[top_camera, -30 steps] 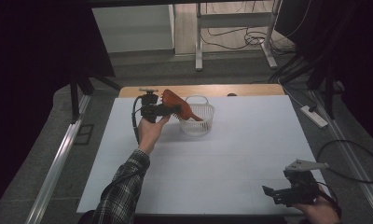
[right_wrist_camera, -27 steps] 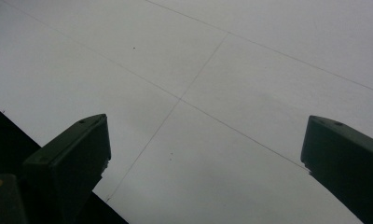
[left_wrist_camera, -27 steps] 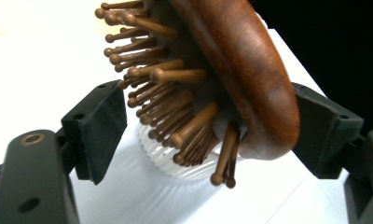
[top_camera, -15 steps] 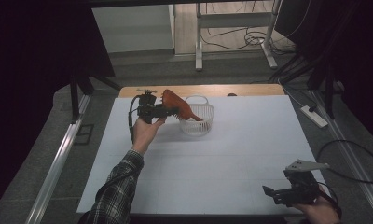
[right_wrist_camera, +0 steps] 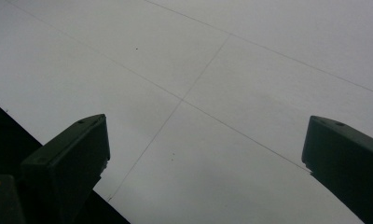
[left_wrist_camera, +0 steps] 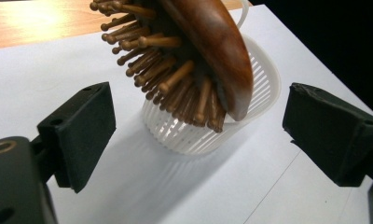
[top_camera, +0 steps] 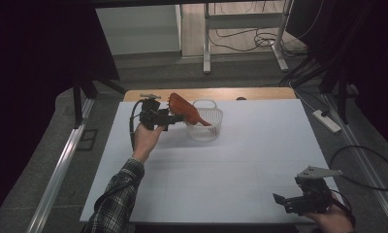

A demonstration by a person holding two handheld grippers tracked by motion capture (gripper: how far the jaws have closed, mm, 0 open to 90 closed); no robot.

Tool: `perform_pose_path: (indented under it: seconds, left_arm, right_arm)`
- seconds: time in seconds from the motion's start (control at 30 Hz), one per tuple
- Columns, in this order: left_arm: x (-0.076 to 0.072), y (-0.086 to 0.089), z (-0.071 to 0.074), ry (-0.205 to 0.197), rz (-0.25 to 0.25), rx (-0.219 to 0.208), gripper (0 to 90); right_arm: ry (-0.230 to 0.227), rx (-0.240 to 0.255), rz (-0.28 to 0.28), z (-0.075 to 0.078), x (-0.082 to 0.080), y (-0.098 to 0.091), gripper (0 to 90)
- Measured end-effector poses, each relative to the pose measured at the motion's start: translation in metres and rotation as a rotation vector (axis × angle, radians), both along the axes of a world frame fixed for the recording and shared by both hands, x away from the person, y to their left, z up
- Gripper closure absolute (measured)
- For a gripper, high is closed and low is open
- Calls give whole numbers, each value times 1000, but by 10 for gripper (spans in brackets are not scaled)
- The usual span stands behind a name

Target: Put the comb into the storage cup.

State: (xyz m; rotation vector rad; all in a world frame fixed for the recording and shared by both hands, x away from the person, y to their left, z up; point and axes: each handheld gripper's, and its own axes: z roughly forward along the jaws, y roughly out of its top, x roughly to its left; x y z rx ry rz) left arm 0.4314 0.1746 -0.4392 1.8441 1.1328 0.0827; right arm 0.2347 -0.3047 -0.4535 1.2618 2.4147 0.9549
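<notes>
Hairbrush (top_camera: 183,108) propped in basket (top_camera: 209,131) on white tabletop (top_camera: 221,174), left hand-held gripper (top_camera: 175,118) just released, dim room.

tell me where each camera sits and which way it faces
High view: above the person's side of the white table, facing forward and down; a plaid sleeve, both hands and both tongs, left tongs, right tongs.
Left gripper view: on the left tongs, looking along its spread black jaws, which have just been opening, at the wooden hairbrush propped in the white basket.
Right gripper view: on the right tongs, looking down at bare table between its open jaws.
Shared: high and left gripper views both show hairbrush and basket.
</notes>
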Motion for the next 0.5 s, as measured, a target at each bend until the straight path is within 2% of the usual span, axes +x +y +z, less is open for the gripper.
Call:
perform_pose_path:
  seconds: [0.13,0.33,0.5]
  left_arm:
    - [-5,0,1,-11,-11,12,84]
    - [-11,-2,3,-38,-28,71,53]
    - [-15,-2,1,-50,-30,101,38]
  right_arm:
    - [-3,-1,1,0,0,0,8]
    - [-3,3,-2,0,0,0,5]
    - [-3,5,-2,0,0,-1,4]
